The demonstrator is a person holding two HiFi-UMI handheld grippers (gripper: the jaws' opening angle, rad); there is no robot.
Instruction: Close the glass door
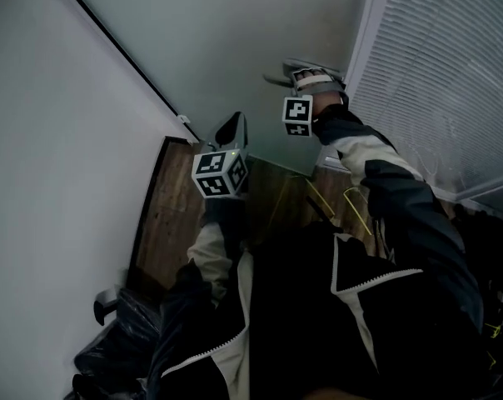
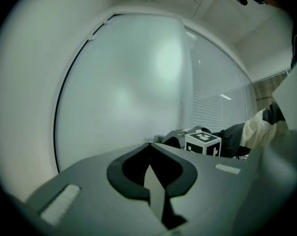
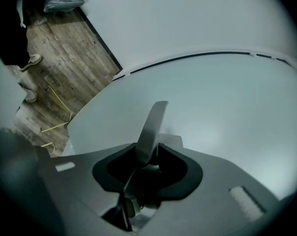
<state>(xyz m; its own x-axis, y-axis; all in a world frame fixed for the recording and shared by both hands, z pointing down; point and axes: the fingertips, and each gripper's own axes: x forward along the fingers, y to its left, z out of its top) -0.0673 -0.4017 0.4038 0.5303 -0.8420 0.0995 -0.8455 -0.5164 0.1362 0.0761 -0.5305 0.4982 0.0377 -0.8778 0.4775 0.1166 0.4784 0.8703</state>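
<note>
The frosted glass door [image 1: 235, 48] fills the middle of the head view, between a white wall and a blind. Its metal lever handle [image 1: 276, 80] sits at the door's right side. My right gripper [image 1: 308, 77] is shut on that handle. In the right gripper view the lever handle [image 3: 151, 127] stands up between the jaws of the right gripper [image 3: 147, 156], with the glass door [image 3: 222, 97] just behind. My left gripper [image 1: 232, 127] hangs lower and to the left, close to the glass, shut and holding nothing. In the left gripper view the left gripper [image 2: 149, 173] faces the glass door [image 2: 124, 87].
A white wall [image 1: 52, 140] runs along the left, and a black frame strip [image 1: 126, 52] divides it from the door. A slatted blind [image 1: 451, 73] is at the right. On the wood floor [image 1: 168, 215] lie yellow cables [image 1: 351, 198] and a black bag [image 1: 122, 332].
</note>
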